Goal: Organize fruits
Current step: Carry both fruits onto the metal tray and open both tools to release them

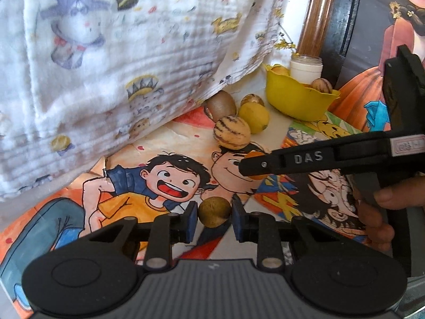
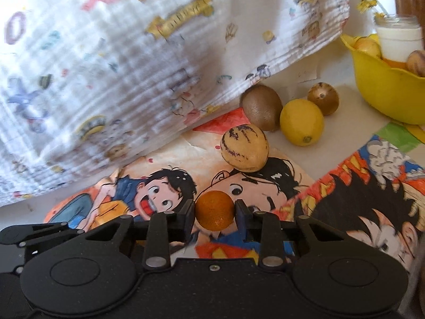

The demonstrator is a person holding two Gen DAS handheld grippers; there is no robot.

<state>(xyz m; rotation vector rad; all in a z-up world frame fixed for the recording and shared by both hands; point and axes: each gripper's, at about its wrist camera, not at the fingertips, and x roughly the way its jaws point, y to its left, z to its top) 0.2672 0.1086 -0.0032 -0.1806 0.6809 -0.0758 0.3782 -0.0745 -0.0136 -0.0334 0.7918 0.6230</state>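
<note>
A: The yellow bowl (image 2: 382, 90) is already crowded; the striped melon (image 2: 245, 148), lemon (image 2: 302, 122) and kiwis lie just left of it.

B: Left gripper (image 1: 214, 214) is clamped on a brown fruit (image 1: 214, 212), right gripper (image 2: 214, 210) on a small orange (image 2: 215, 210). Round skins could slip out.

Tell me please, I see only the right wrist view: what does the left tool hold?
Observer: The left tool is shut on a small brown-green fruit.
Operator: Does my right tool show in the left wrist view?
Observer: Yes. The right tool reaches in from the right side, shut on the orange fruit.
Operator: Who holds it?
Observer: A hand grips its handle.
</note>
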